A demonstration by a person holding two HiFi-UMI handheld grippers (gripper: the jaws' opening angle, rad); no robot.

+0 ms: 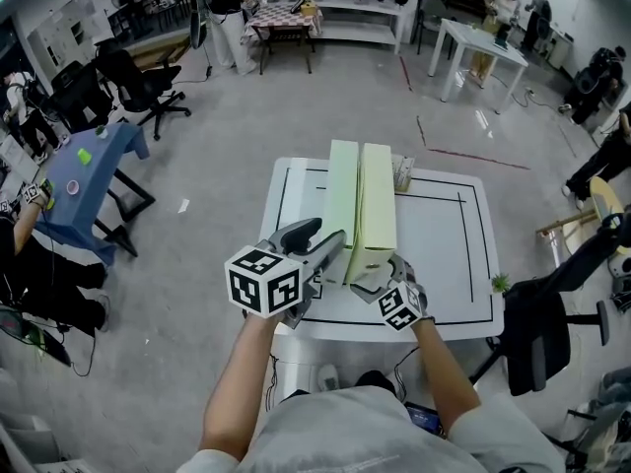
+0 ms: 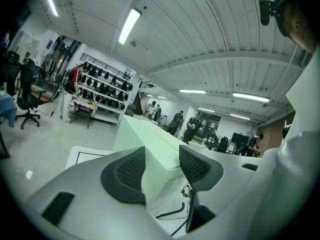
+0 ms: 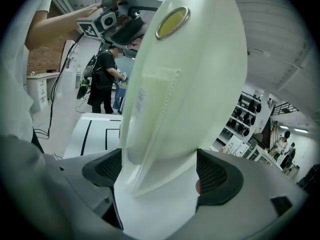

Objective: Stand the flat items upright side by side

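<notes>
Head view: two pale green flat boxes are seen upright at the frame's centre, the left box [image 1: 341, 200] touching the right box [image 1: 379, 200] on the white tabletop [image 1: 444, 264]. Left gripper view: the left tool [image 2: 161, 170] is half closed on the left box's near end, apparently so that tipping is prevented. Right gripper view: the right tool [image 3: 159, 176] is spread wide around the right box, pads seemingly clear of it, likely for a clean release.
</notes>
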